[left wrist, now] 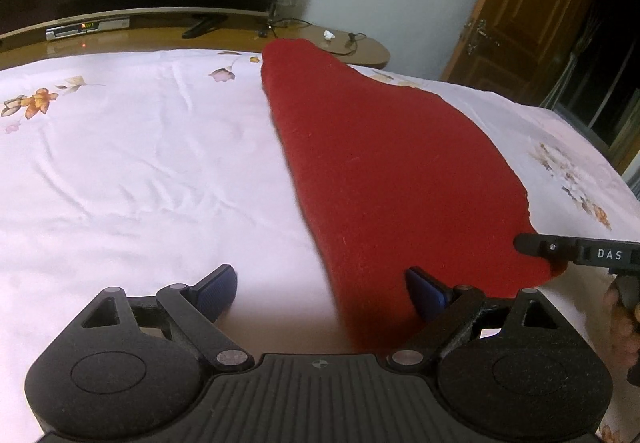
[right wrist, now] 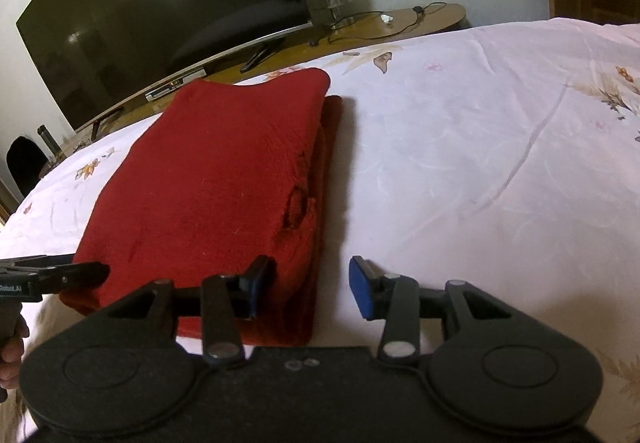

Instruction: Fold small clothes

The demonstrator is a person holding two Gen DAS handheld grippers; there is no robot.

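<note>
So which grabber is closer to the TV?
Neither clearly. Both the left gripper and the right gripper sit open at the near end of the red cloth, across the bed from the TV; I can't tell which is nearer.

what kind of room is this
Most likely a bedroom: a bed with a floral sheet, a large television on a low wooden stand, and a wooden door.
</note>
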